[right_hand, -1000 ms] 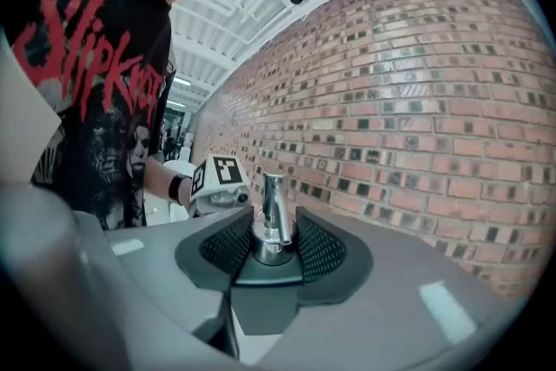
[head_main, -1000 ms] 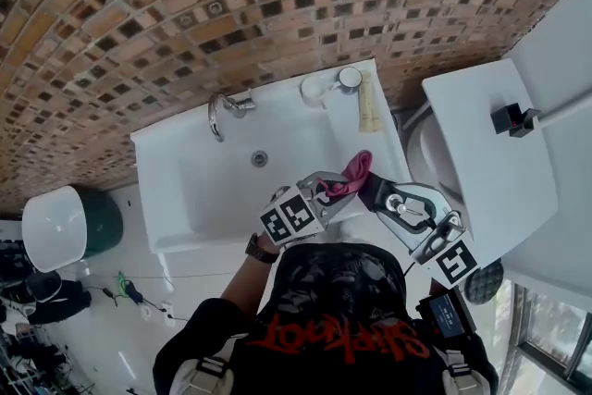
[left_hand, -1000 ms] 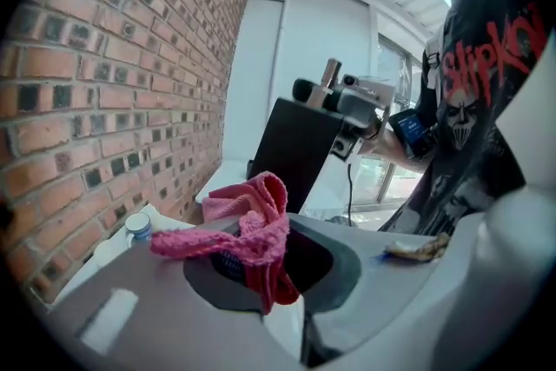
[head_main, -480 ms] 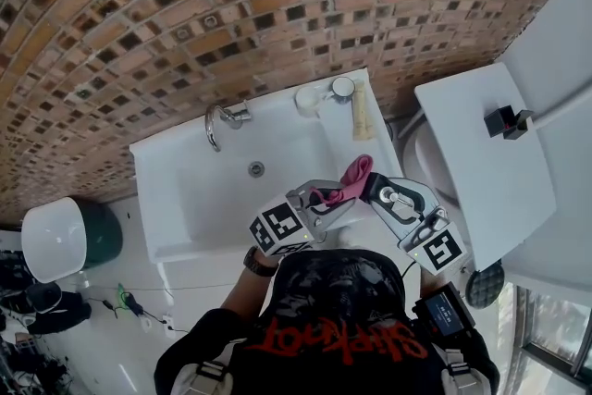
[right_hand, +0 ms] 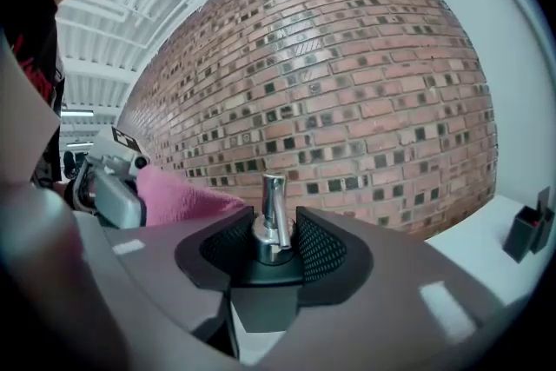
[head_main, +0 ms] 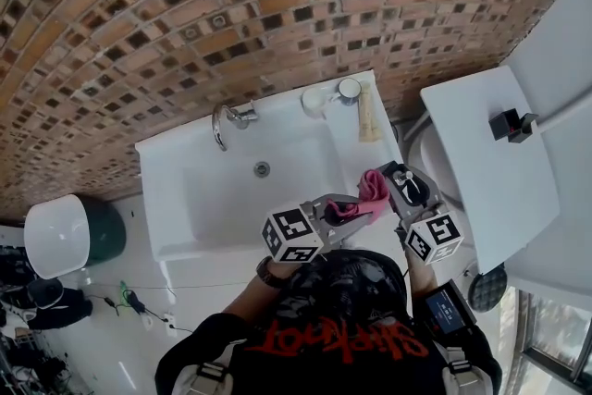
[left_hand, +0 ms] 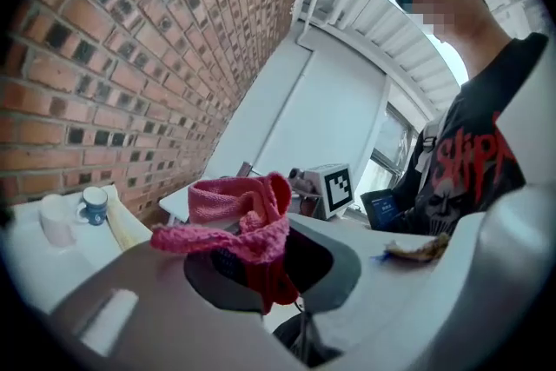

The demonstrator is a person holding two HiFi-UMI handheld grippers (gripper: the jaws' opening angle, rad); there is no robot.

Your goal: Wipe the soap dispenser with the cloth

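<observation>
— What has the left gripper (left_hand: 261,261) got?
— Its jaws are clamped on the pink cloth (left_hand: 236,220), which bunches up above them.
— And the right gripper (right_hand: 274,243)?
— It is closed on the soap dispenser (right_hand: 271,221). Only its own view shows the chrome pump (right_hand: 273,191) between the jaws.
— What does the head view add?
— The cloth sits just beside the right gripper, both over the sink's (head_main: 176,153) right edge, below the brick wall (head_main: 185,14).

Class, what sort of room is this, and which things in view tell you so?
Most likely a bathroom: a white sink with a metal tap stands against a brick wall, and what looks like a toilet sits beside it.
</observation>
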